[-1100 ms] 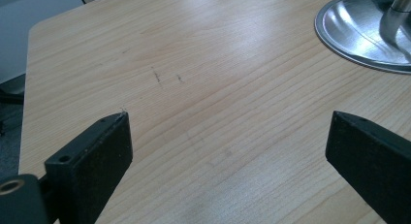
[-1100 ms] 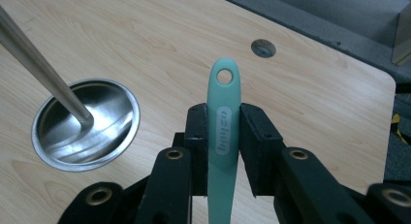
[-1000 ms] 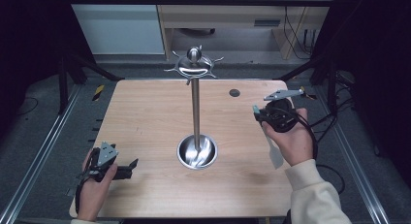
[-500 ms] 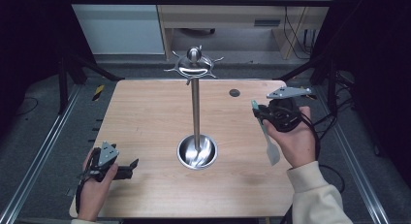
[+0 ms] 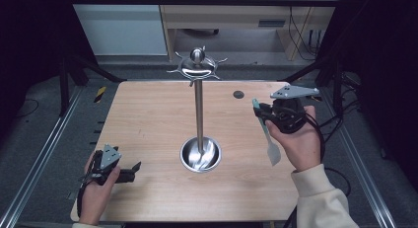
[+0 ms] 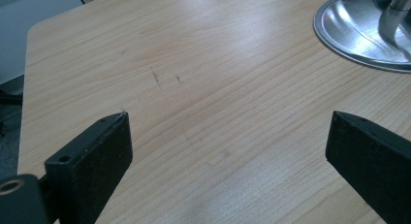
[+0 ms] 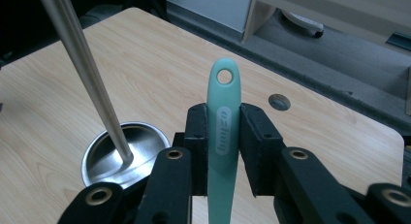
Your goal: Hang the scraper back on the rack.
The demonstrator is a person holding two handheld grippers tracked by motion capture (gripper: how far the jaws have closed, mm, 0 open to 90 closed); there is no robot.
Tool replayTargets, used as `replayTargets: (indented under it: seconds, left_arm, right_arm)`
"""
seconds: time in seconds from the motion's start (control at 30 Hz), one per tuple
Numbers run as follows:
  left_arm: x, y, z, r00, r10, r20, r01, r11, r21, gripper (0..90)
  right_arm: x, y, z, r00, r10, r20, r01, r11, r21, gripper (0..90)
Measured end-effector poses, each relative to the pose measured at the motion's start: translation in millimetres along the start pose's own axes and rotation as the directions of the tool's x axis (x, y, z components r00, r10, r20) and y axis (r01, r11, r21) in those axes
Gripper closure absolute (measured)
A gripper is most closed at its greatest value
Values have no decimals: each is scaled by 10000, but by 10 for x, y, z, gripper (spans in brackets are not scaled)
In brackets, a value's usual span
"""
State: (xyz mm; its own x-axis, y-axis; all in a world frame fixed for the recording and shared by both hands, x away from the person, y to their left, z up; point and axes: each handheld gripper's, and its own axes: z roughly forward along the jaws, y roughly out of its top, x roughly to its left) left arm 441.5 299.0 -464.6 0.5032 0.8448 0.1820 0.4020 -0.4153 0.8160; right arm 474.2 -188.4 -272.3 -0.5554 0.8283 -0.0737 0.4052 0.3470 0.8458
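Right, here is how I read it from my end.

Step in hand: carrying the spatula (image 7: 223,136) toward the hanging stand (image 5: 198,114); as I judge it, the pickup is done and the hanging is not.

Right gripper (image 5: 263,114): clamped on the spatula's green handle, part-way down it, held up off the table (image 5: 148,119) on the right side. In the right gripper view both jaws press flat on the handle, and the end with the hanging hole (image 7: 224,76) sticks out past the jaw tips.

Spatula: in the high view its pale blade (image 5: 274,154) hangs down toward me, below the gripper and just in front of my right hand (image 5: 298,139). It touches nothing but the jaws.

Left gripper (image 5: 129,170): jaws spread wide, nothing between them, resting low at the table's near left corner, well apart from the stand. Its own view looks across bare wood to the stand's dish-shaped base (image 6: 363,35).

Stand: a steel pole rising from the round base at mid-table, with a ring of small hooks (image 5: 197,67) at the top, all of them bare as far as I can tell.

Next move, my guess: raise the spatula to the level of the hooks, bring the hole end to one hook, and thread the hole over its tip before letting go.

Care needed: the hole is small and the hooks thin, so I would line up slowly and keep clear of the pole.
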Motion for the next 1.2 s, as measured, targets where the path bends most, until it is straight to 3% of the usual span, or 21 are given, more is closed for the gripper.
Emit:
replayTargets:
  seconds: [1.2]
  left_arm:
    - [-2,1,-2,10000,5,22,-5,10000,-4,27]
  right_arm:
    - [312,273,-182,9947,-626,-816,520,9906,-1263,742]
